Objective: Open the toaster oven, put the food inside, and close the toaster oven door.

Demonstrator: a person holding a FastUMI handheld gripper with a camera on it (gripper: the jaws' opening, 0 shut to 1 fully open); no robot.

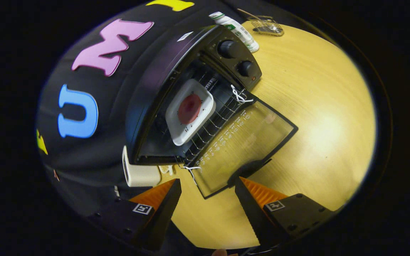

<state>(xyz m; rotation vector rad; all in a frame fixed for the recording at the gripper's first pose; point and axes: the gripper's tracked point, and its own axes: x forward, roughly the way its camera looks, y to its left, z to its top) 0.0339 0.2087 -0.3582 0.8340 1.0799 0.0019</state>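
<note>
Gripper view, near to far: the gripper [208, 185] hangs over the round pale-yellow wooden table [315, 117] with its two fingers spread wide and nothing between them. Just ahead, toward 12 o'clock, the glass door [244, 145] of the black toaster oven [162, 81] lies folded down flat, and its dark curved handle [248, 170] sits close off the fingertip at 1 o'clock. White string ties [240, 95] mark the door's hinge corners. Beyond the door, on the wire rack [222, 110], rests the white square tray [180, 131] carrying the round red food [189, 108], well inside the cavity. Two black control knobs [228, 49] stand farther out at 1 o'clock, and a white bottle with a green label [242, 32] lies past them. The remaining step appears to be closing the door. To do it well, slip one finger under the handle's free edge, then lift along the arc about the hinge, keeping contact centred so the door does not twist, and press until it seats.
</note>
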